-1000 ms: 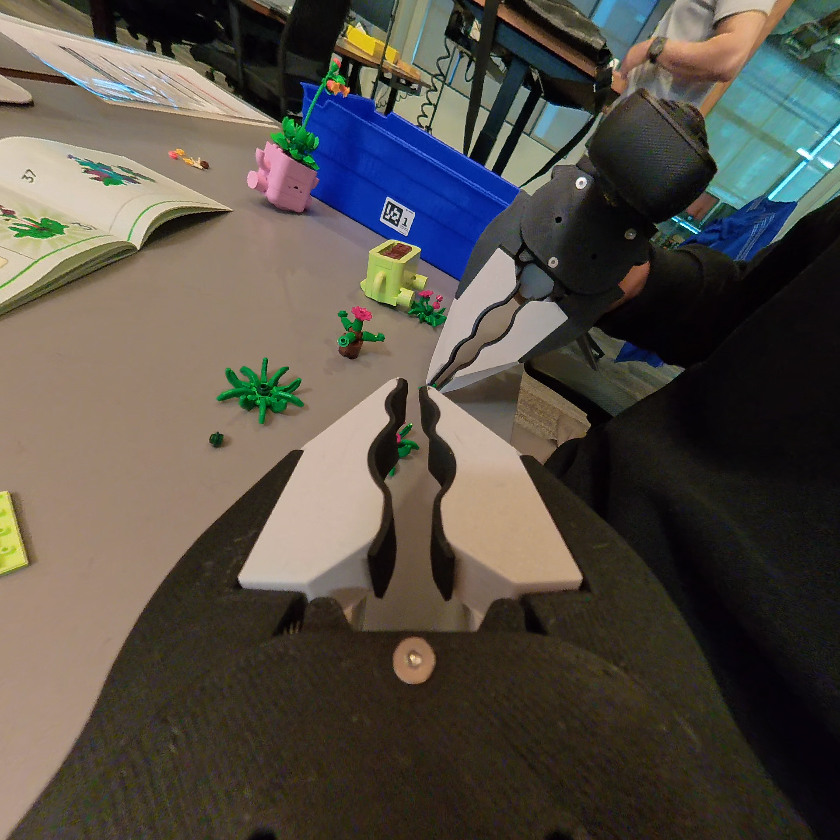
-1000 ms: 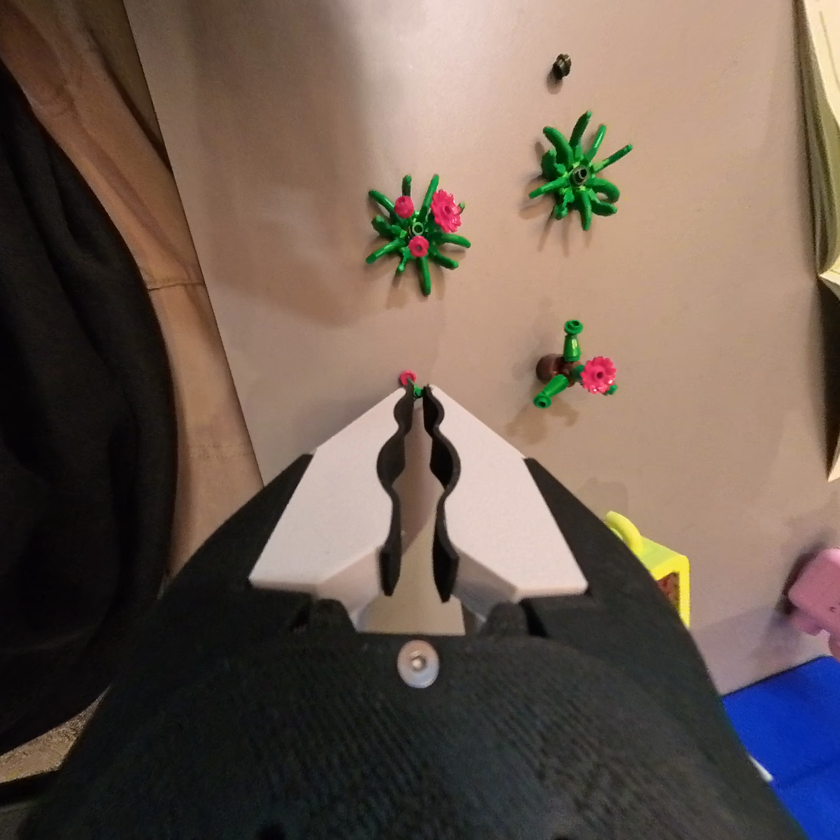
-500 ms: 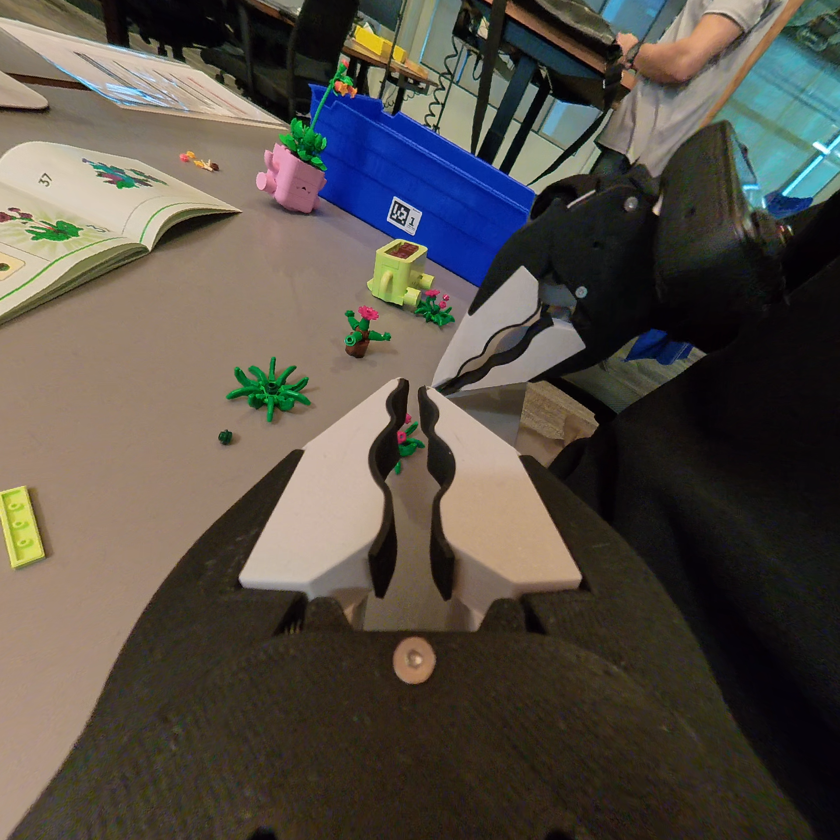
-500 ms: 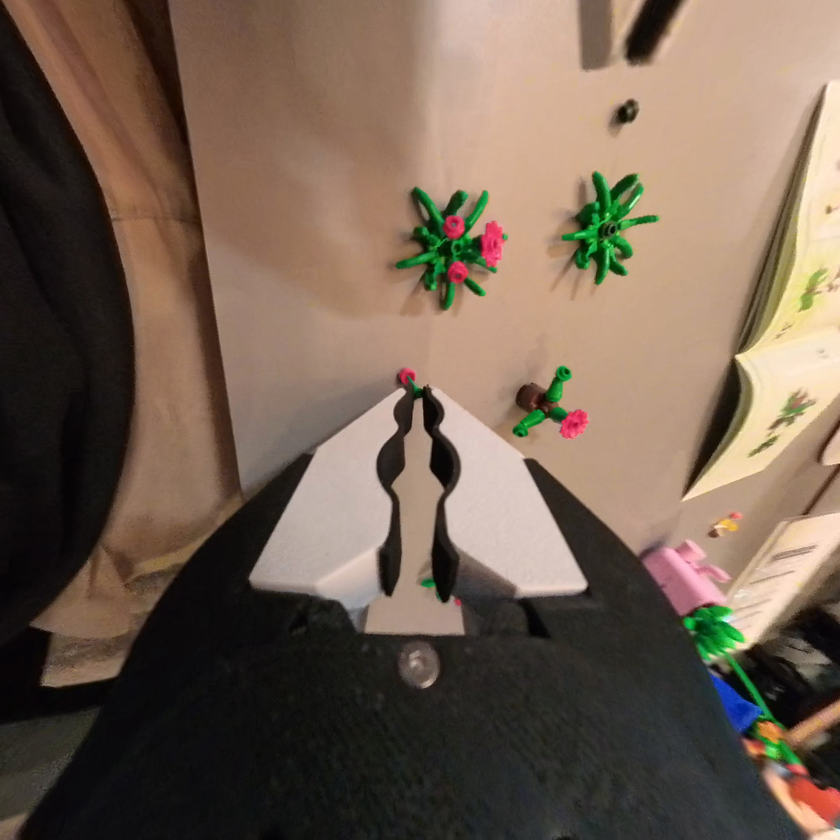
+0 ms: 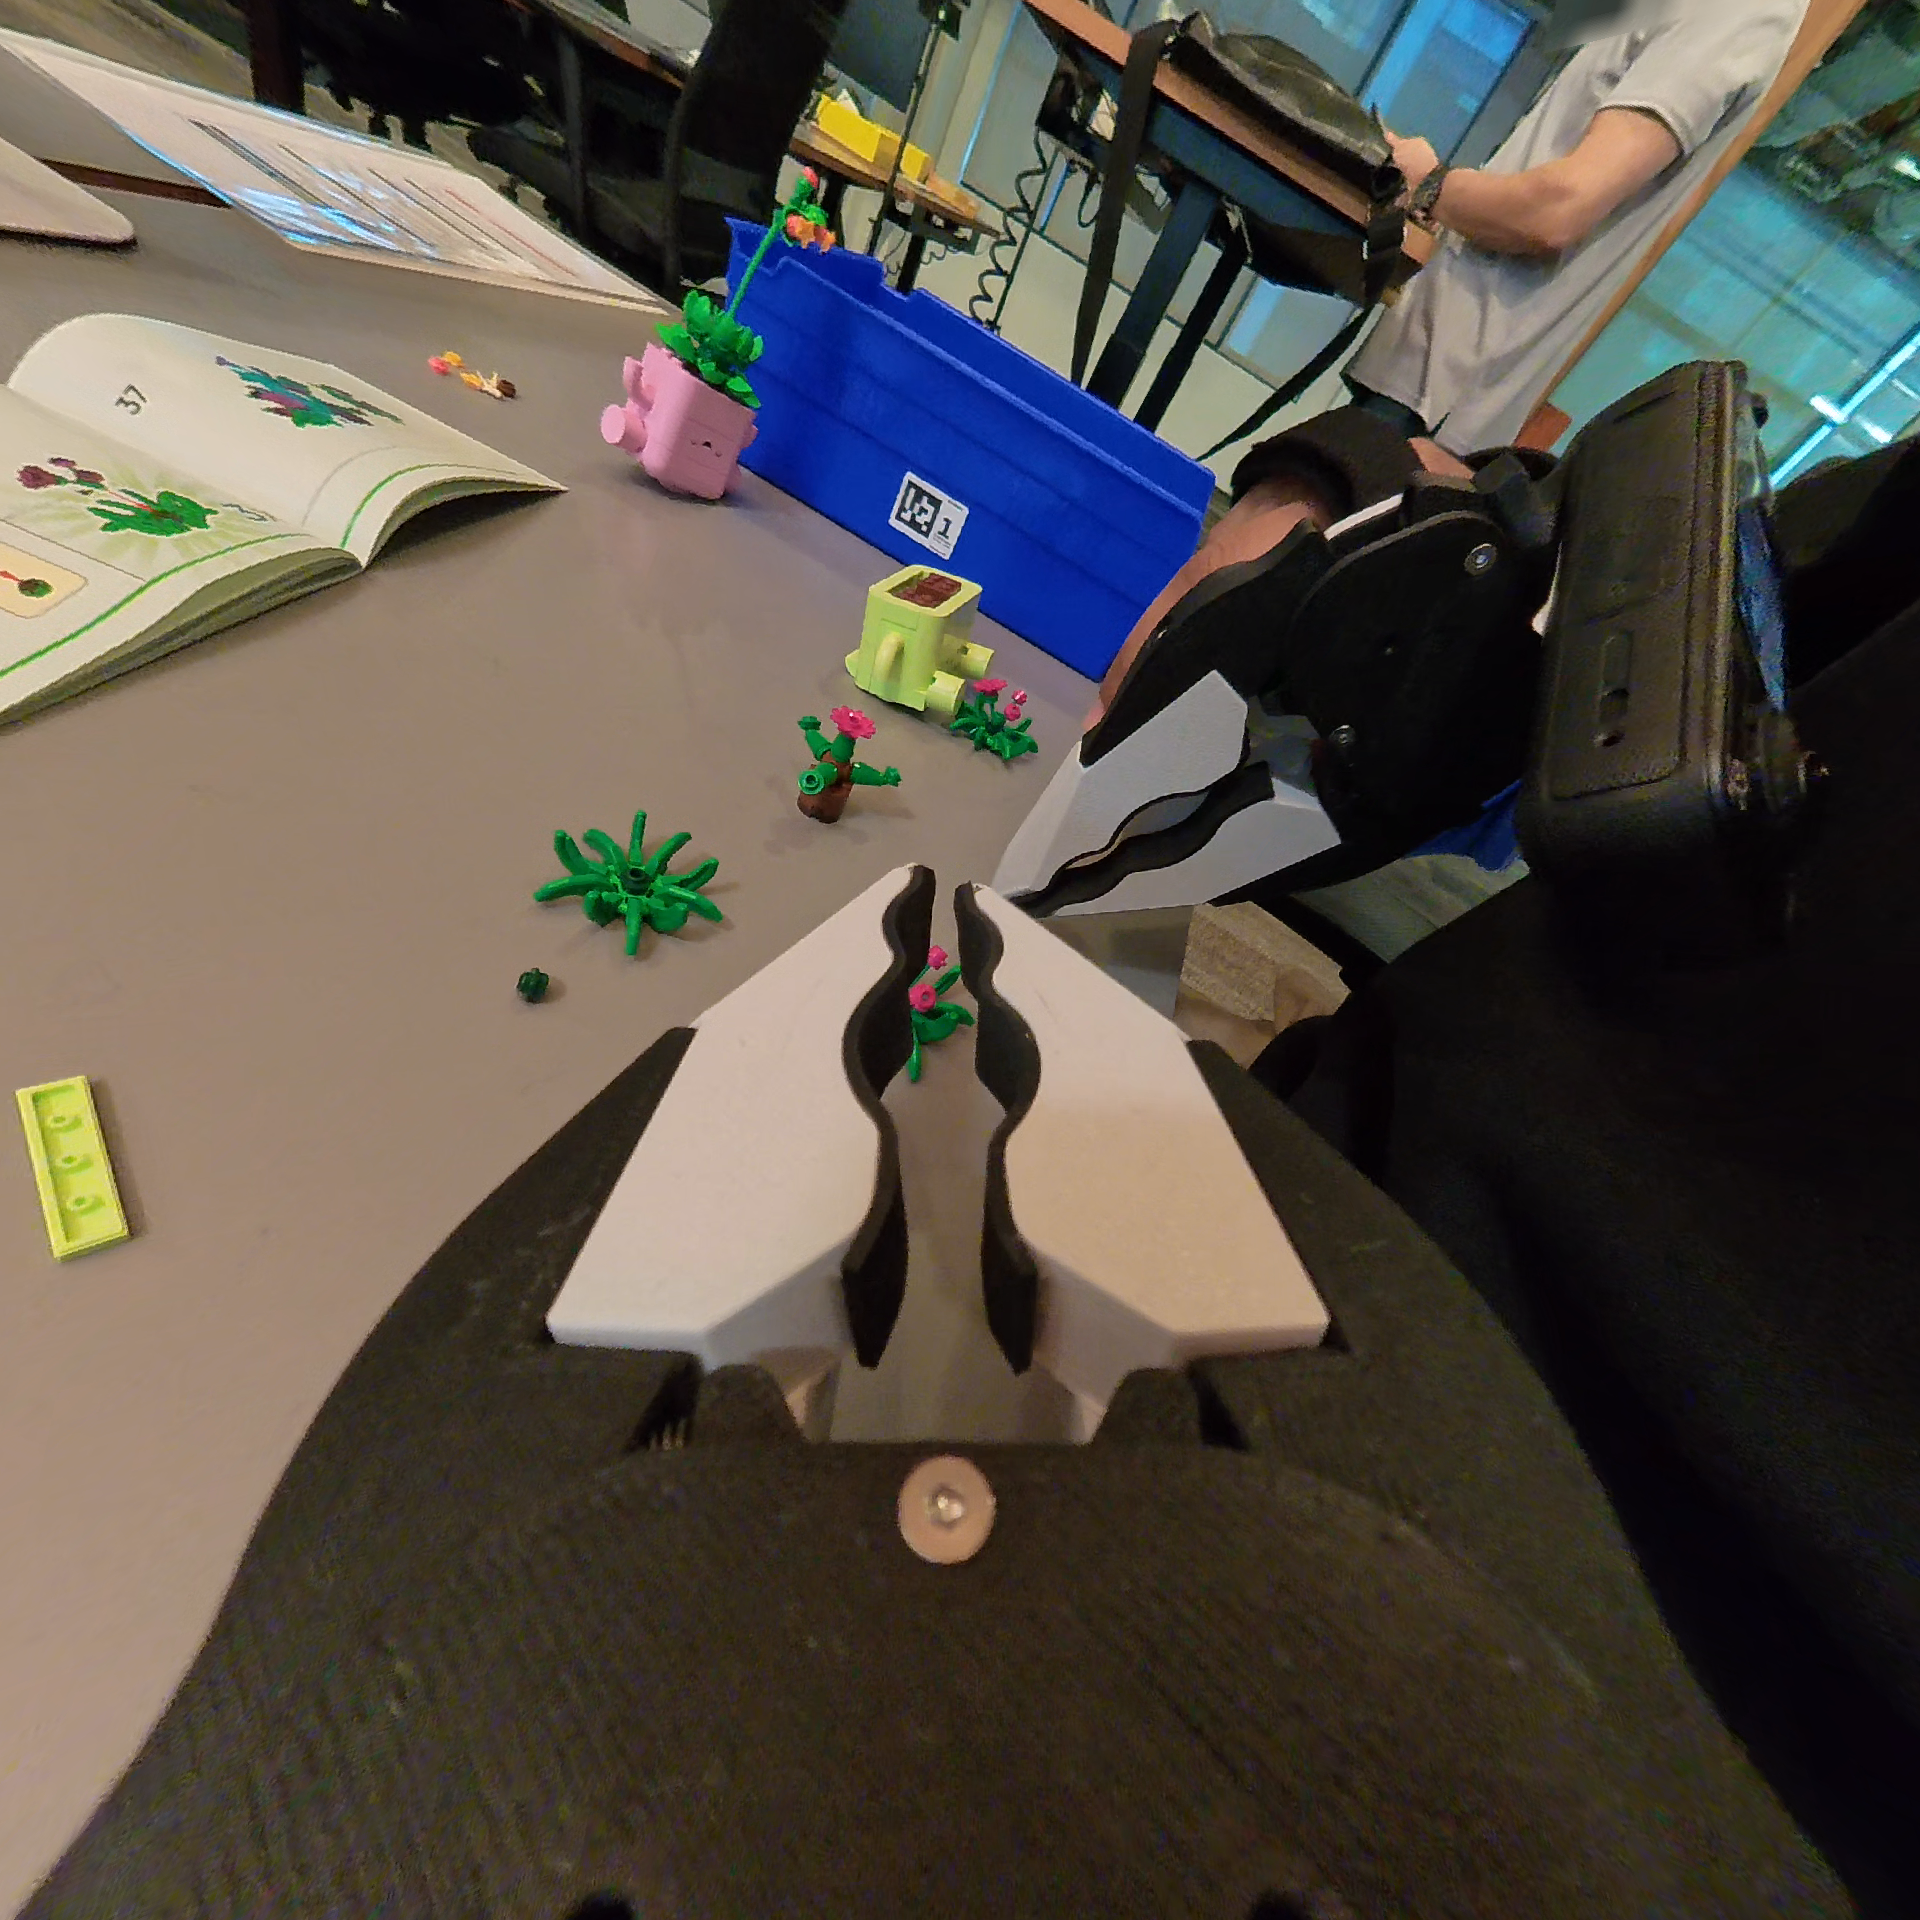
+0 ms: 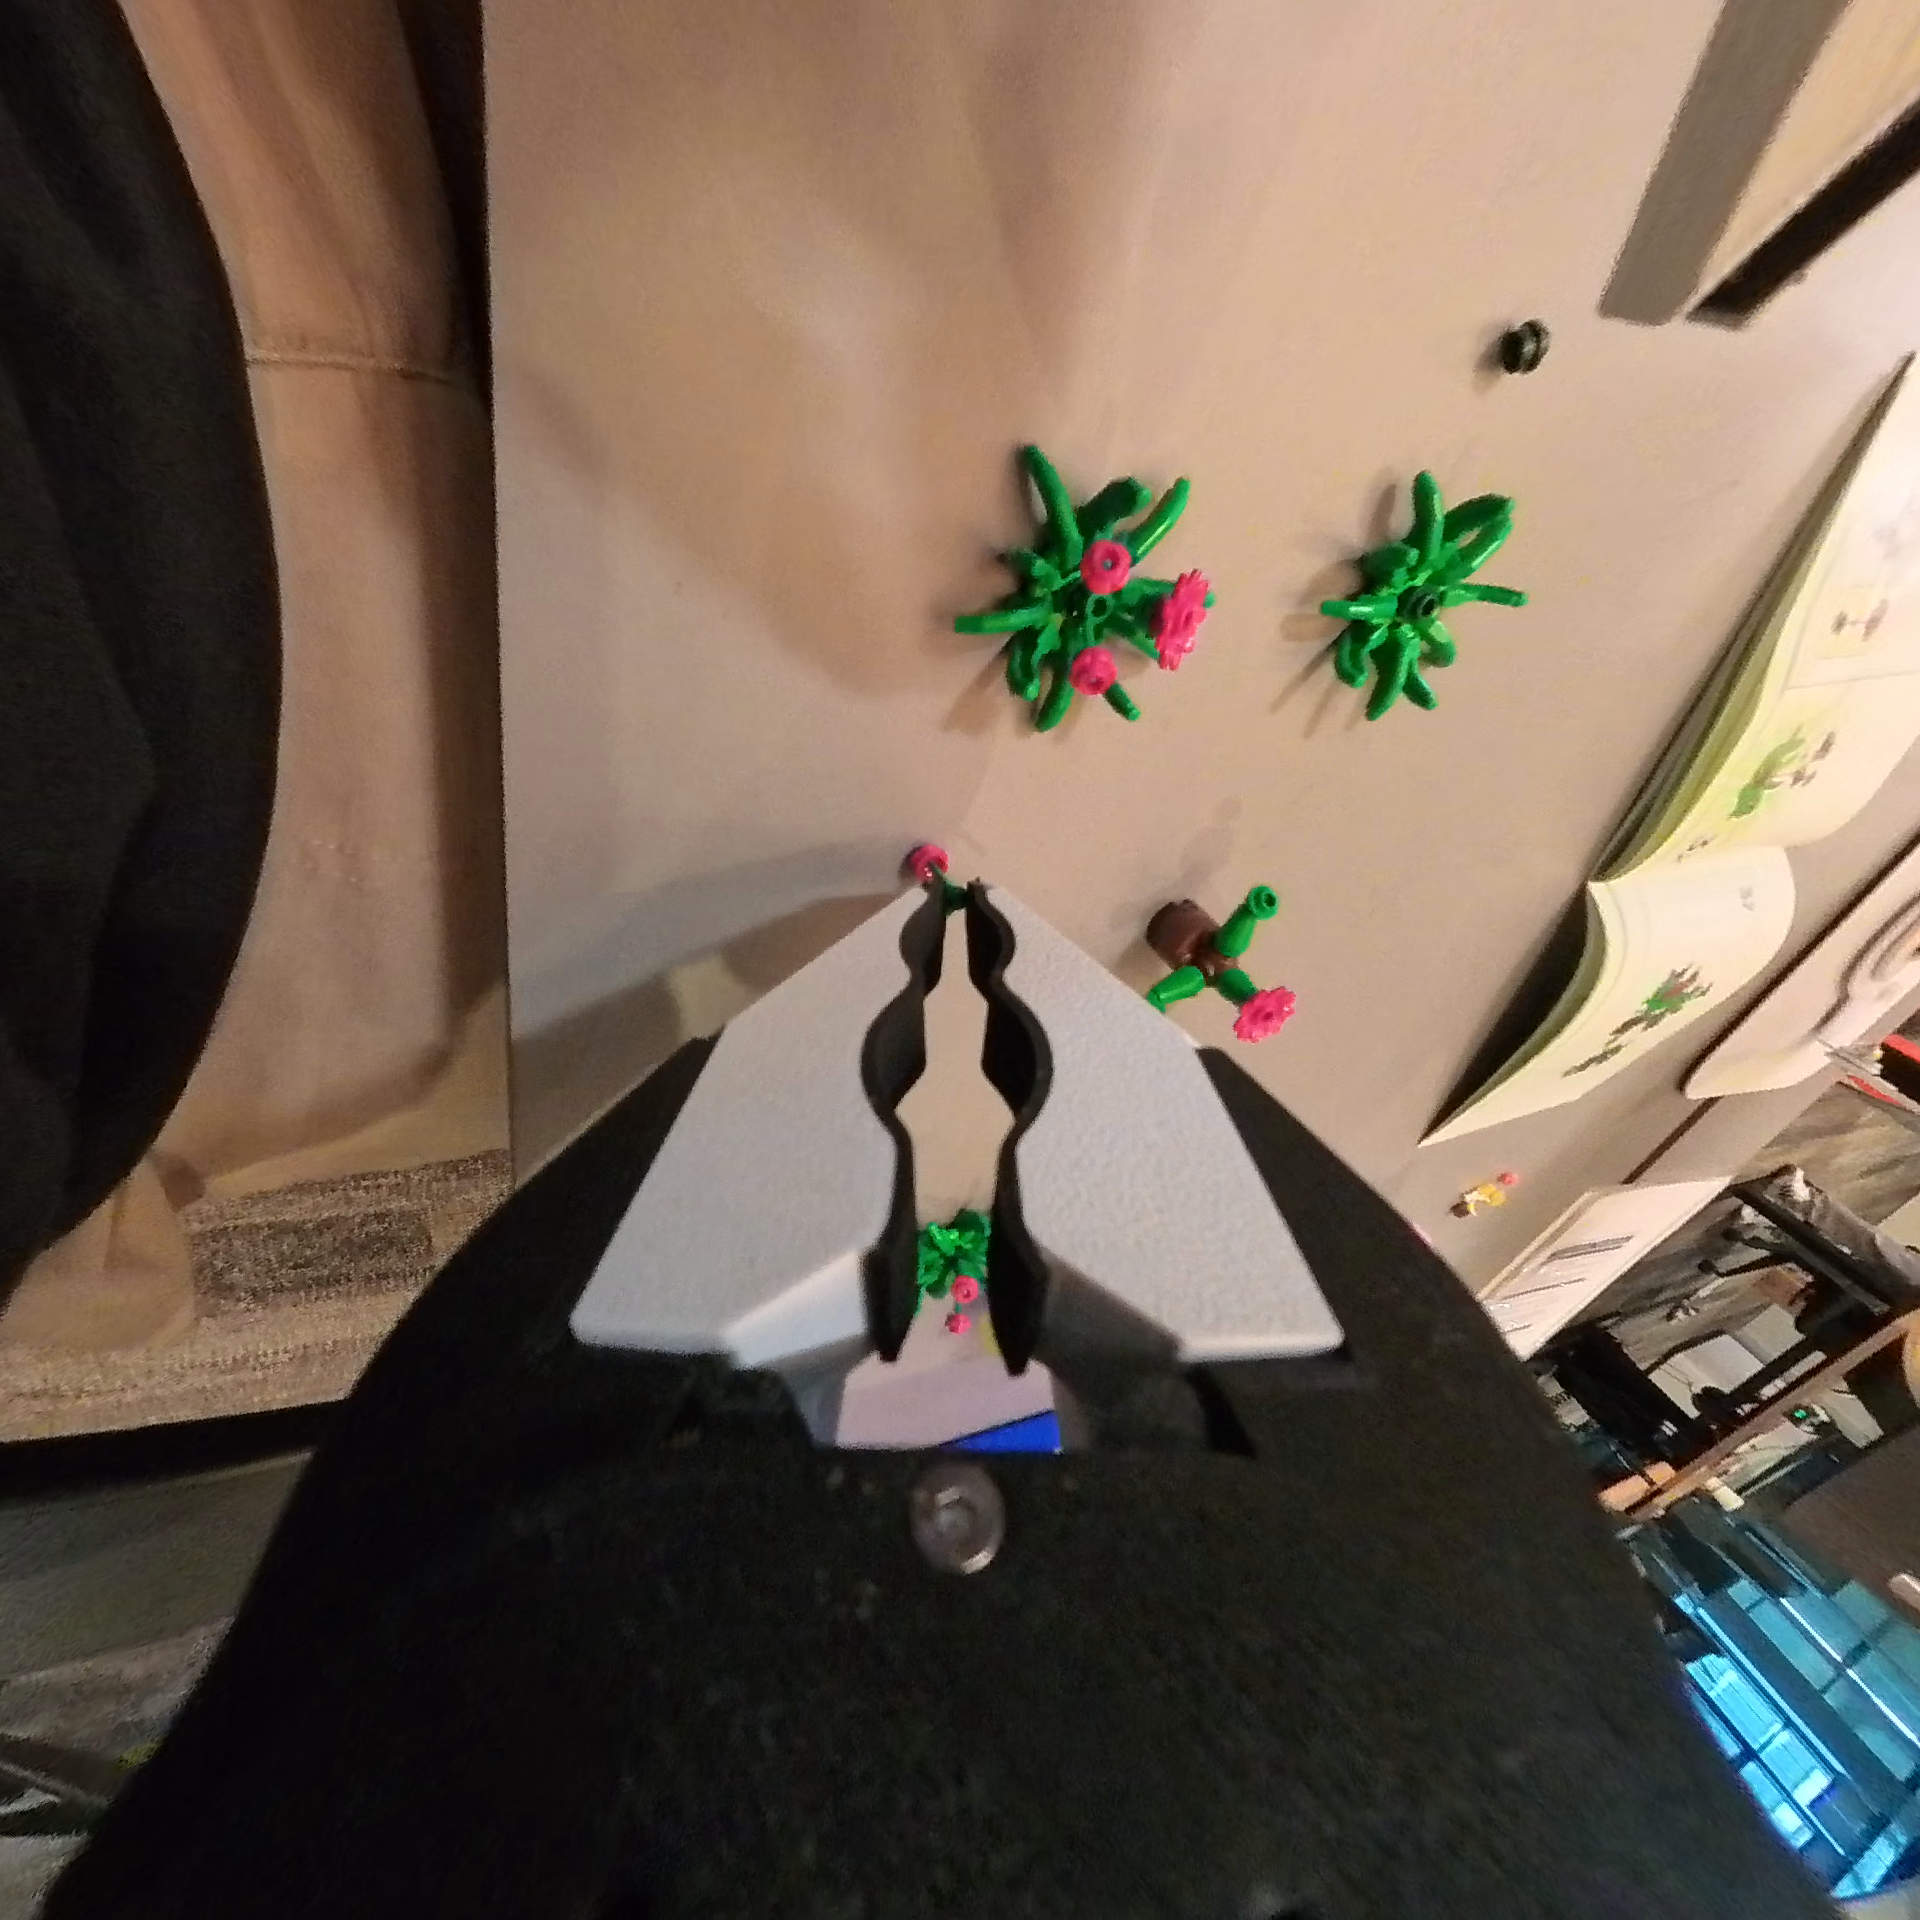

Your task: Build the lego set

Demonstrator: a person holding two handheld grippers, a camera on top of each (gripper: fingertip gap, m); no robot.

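My right gripper (image 6: 956,894) is shut on a small pink flower on a green stem (image 6: 925,862), held above the table's near edge. In the left wrist view the right gripper (image 5: 1013,899) lies on its side, tips just right of my left gripper (image 5: 940,883). The left jaws stand almost together with nothing between them. Below them on the grey table lies a green leaf plant with pink flowers (image 6: 1081,603), also seen through the left jaw gap (image 5: 935,1008). A plain green leaf plant (image 5: 629,883) and a brown stem with a pink flower (image 5: 842,769) lie farther out.
A lime pot (image 5: 920,634) with a small flowered plant (image 5: 995,717) beside it, a pink pot with a plant (image 5: 686,426) and a blue bin (image 5: 935,436) stand at the back. An open booklet (image 5: 208,499), a lime plate (image 5: 71,1164) and a dark green stud (image 5: 532,984) lie left. A person (image 5: 1558,208) stands behind. The right gripper is farther from the lime plate (image 5: 71,1164), some 20 cm, than the left, some 15 cm.
The right gripper has rolled onto its side and tilted up, still holding the small flower. The left gripper has barely moved.
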